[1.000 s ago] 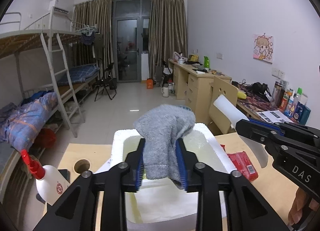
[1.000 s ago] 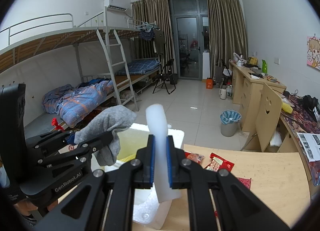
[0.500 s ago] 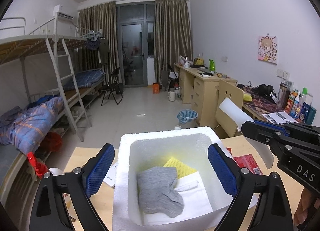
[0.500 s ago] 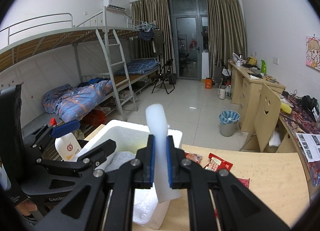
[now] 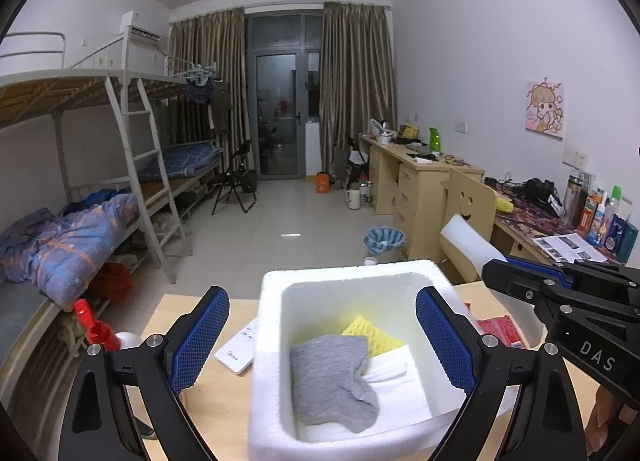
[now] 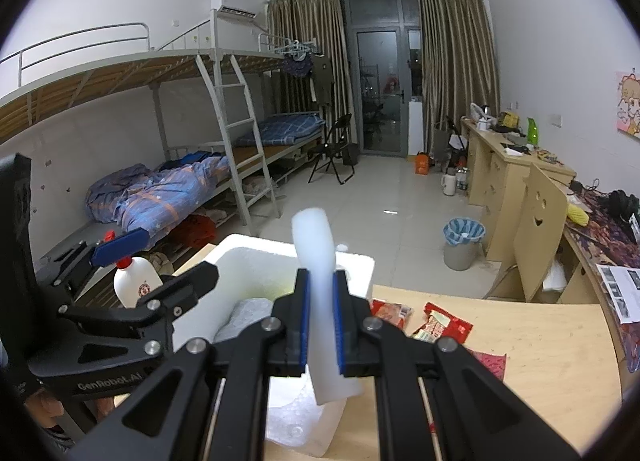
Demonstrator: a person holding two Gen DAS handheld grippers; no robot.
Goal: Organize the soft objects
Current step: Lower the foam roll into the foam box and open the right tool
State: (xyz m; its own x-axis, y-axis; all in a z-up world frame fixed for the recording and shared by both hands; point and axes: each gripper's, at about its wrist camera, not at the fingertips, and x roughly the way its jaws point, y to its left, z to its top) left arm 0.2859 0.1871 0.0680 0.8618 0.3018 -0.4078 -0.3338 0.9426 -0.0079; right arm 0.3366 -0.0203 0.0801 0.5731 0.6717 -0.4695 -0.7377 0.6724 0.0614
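White foam box point(image 5: 272, 345) on the wooden tabletop point(image 6: 520, 345) — holds a grey knit sock point(image 5: 332, 377), lying flat, with a yellow sponge point(image 5: 372, 335) at its 1 o'clock. Left gripper point(image 5: 322, 337): fingers spread wide astride the box, holding nothing. Right gripper point(image 6: 321, 321): fingers clamped on an upright white foam slab point(image 6: 320, 301).

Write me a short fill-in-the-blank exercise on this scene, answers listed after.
1. The grey cloth lies inside the white ____ box.
2. The left gripper stands ____ above the box.
3. The right gripper is shut on a white foam ____.
4. Beside the cloth lies a ____ sponge.

Answers: foam; open; strip; yellow
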